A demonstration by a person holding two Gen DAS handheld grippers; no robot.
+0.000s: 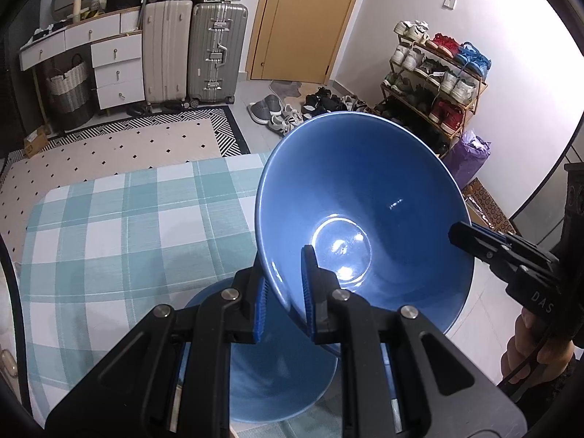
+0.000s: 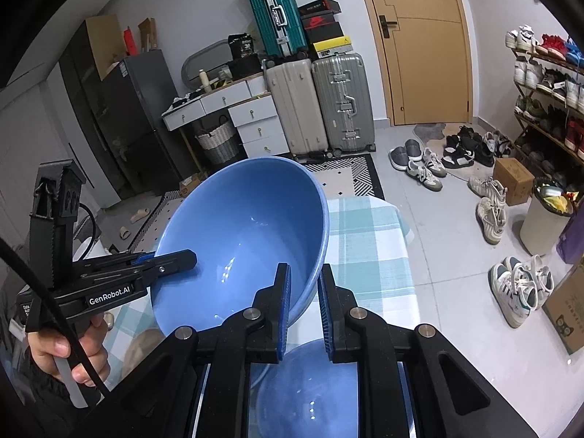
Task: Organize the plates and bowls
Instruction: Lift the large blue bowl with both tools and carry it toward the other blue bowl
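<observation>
A large blue bowl [image 1: 357,211] [image 2: 241,226] hangs tilted in the air above the table, held by both grippers at opposite sides of its rim. My left gripper [image 1: 284,273] is shut on the near rim, one finger inside and one outside; the right wrist view shows it coming in from the left [image 2: 182,257]. My right gripper [image 2: 304,277] is shut on the opposite rim, and its tip [image 1: 461,235] shows at the bowl's right edge. Below the bowl a blue plate [image 1: 277,376] [image 2: 306,383] lies on the table, partly hidden by the gripper bodies.
The table wears a teal-and-white checked cloth [image 1: 120,226] [image 2: 372,241]. Beyond it lie a patterned rug [image 1: 127,146], suitcases [image 1: 215,51], a white drawer unit [image 1: 116,65], a door [image 1: 303,18], a shoe rack [image 1: 434,84], loose shoes [image 2: 430,168] and a bin [image 2: 544,219].
</observation>
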